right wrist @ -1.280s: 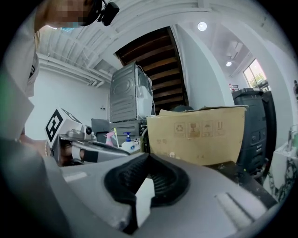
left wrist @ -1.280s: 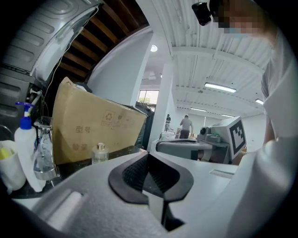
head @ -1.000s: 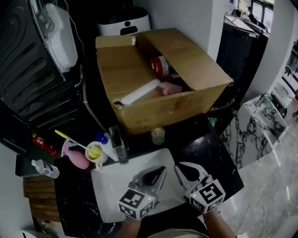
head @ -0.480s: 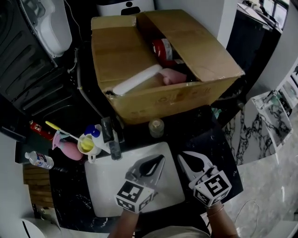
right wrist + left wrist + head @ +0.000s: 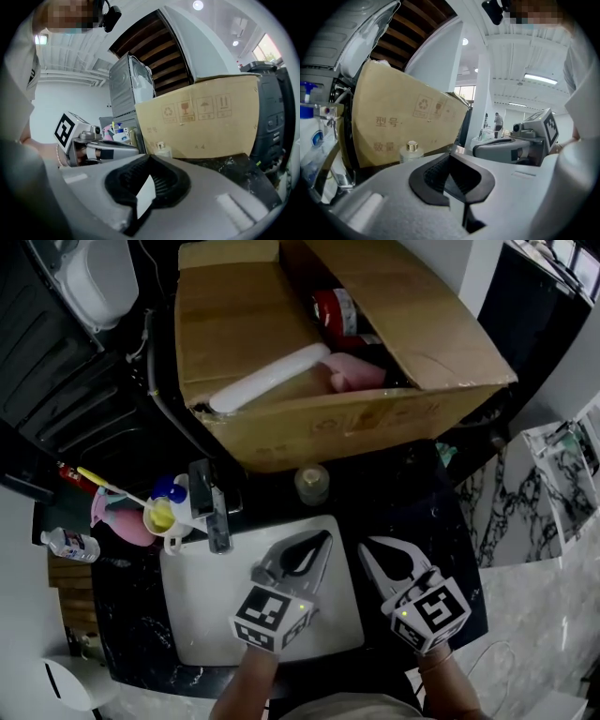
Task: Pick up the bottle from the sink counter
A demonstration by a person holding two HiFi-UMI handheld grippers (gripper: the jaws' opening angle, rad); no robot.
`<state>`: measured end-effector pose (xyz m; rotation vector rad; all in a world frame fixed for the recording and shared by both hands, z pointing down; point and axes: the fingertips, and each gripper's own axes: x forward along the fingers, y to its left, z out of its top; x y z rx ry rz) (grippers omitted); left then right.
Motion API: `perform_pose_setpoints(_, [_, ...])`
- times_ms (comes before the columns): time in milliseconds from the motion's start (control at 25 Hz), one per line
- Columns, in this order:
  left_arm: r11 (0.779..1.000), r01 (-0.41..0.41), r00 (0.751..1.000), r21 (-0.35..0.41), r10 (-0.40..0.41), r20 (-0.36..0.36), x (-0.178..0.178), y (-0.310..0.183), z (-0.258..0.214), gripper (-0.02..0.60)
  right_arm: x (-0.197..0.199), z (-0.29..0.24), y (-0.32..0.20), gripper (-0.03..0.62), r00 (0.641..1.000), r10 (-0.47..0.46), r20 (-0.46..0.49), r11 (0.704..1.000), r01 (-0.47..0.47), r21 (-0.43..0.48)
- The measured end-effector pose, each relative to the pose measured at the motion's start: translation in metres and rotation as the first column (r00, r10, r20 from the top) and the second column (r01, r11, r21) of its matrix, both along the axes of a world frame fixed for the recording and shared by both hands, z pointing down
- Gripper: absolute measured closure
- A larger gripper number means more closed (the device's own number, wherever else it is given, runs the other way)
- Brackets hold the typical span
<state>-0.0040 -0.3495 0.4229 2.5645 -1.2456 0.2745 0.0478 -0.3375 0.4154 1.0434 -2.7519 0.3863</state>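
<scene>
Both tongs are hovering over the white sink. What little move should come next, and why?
Probably open the right tongs and ease them toward the small gold-capped bottle: they are shut, aim roughly at it, and it stands untouched on the counter before the cardboard box.

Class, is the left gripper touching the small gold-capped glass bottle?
Apart. Head view shows black counter between left gripper and small gold-capped glass bottle.

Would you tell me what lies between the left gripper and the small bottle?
Only the sink's rim and bare black counter, seen in the head view.
</scene>
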Motion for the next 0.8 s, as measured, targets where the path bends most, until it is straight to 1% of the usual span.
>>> perform_pose_setpoints(240, [0.999, 0.036, 0.999, -0.039, -0.036, 0.011, -0.002, -0.012, 0.018, 0.581, 0.002, 0.012, -0.007, 0.591, 1.0, -0.016, 0.015, 0.999, 0.017, -0.031])
perform_pose_setpoints(400, [0.997, 0.069, 0.997, -0.043, -0.069, 0.019, -0.004, -0.018, 0.023, 0.581, 0.003, 0.021, -0.009, 0.591, 1.0, -0.028, 0.011, 0.998, 0.029, -0.055])
perform_pose_setpoints(520, [0.996, 0.063, 0.997, -0.059, -0.061, 0.039, -0.001, -0.022, 0.029, 0.581, 0.002, 0.027, -0.012, 0.591, 0.999, -0.031, 0.013, 0.997, 0.032, -0.071])
perform_pose_setpoints(680, [0.997, 0.059, 0.996, -0.053, -0.056, 0.068, 0.003, -0.03, 0.033, 0.581, 0.0, 0.032, -0.015, 0.591, 0.999, -0.039, 0.015, 0.996, 0.04, -0.076])
perform_pose_setpoints(800, [0.994, 0.096, 0.993, -0.048, -0.092, 0.071, -0.002, -0.037, 0.037, 0.581, -0.002, 0.036, -0.017, 0.591, 0.999, -0.041, 0.013, 0.996, 0.042, -0.078])
